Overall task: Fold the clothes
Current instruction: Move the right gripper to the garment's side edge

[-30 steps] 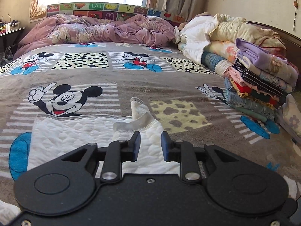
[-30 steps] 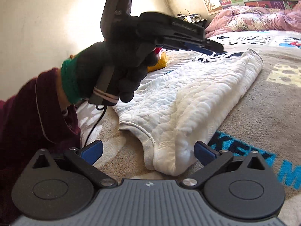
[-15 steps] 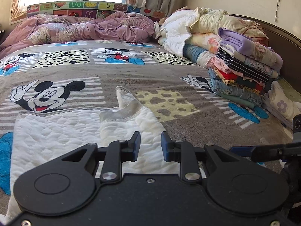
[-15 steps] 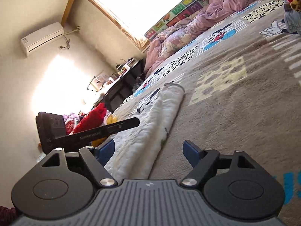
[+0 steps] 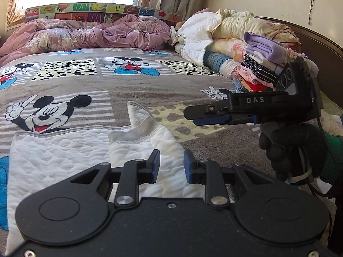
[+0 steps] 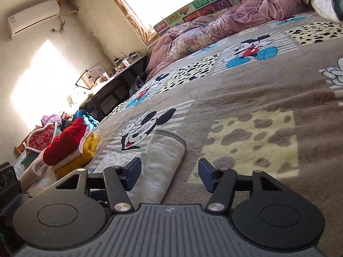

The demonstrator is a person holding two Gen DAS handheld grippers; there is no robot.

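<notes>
White quilted cotton garment (image 5: 64,156) is seen partly folded, lower centre; left claw (image 5: 170,166) slightly spread, right claw (image 6: 169,174) wide, both empty. Sleeve grip judged next.

The left gripper (image 5: 170,163) hovers, jaws slightly parted; the right gripper (image 6: 169,174), in a black-gloved hand (image 5: 293,150), gapes wide.

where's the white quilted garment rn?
The white quilted garment lies flat on the grey cartoon-mouse blanket, low and left in the left wrist view, directly ahead of the left tongs; the folded clothes stack sits far right.
</notes>
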